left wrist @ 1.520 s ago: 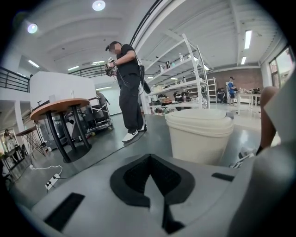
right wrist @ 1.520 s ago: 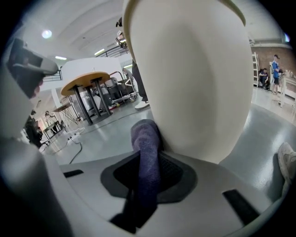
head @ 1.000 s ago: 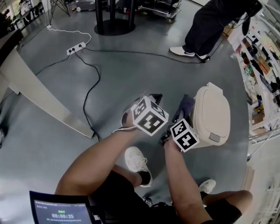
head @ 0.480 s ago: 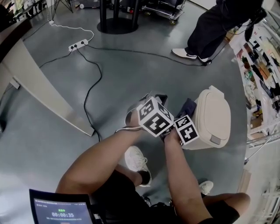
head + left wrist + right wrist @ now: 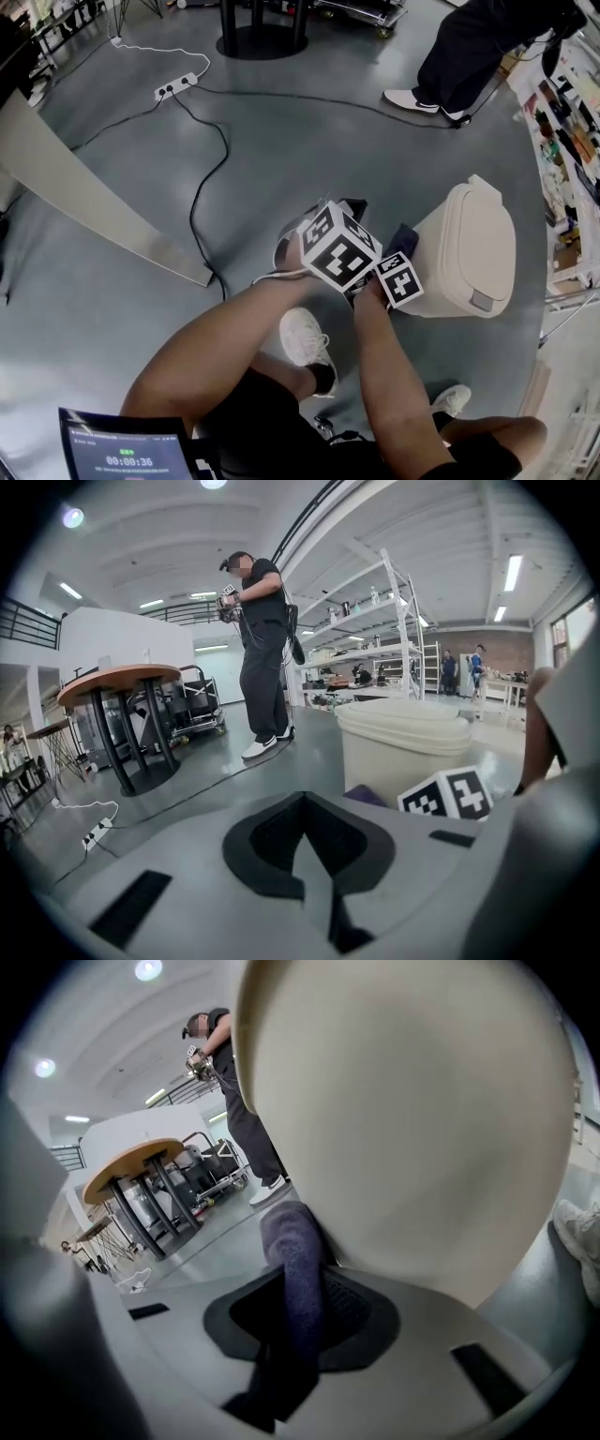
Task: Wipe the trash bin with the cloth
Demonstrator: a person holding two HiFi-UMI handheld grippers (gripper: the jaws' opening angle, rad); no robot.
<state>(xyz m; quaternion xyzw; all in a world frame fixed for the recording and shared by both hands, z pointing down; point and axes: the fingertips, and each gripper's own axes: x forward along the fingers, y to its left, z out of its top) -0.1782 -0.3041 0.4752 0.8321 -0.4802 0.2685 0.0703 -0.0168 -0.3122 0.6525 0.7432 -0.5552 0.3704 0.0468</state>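
A cream trash bin (image 5: 469, 248) with its lid down stands on the grey floor at the right of the head view. My right gripper (image 5: 397, 246) is shut on a dark purple cloth (image 5: 404, 235) and holds it against the bin's left side. In the right gripper view the cloth (image 5: 295, 1269) hangs between the jaws, and the bin's wall (image 5: 403, 1119) fills the frame just beyond it. My left gripper (image 5: 345, 208) hovers close to the left of the right one. It (image 5: 302, 841) is shut and holds nothing, and it faces the bin (image 5: 403, 747).
A black cable (image 5: 202, 187) and a white power strip (image 5: 178, 87) lie on the floor to the left. A slanted pale panel (image 5: 103, 216) runs along the left side. Another person (image 5: 478, 47) stands beyond the bin. Shelving (image 5: 572, 112) lines the right edge. My shoe (image 5: 305, 337) is under the grippers.
My left gripper has drawn closer to the right one. The right gripper stays at the bin's left side with the cloth. The head view has shifted a little.
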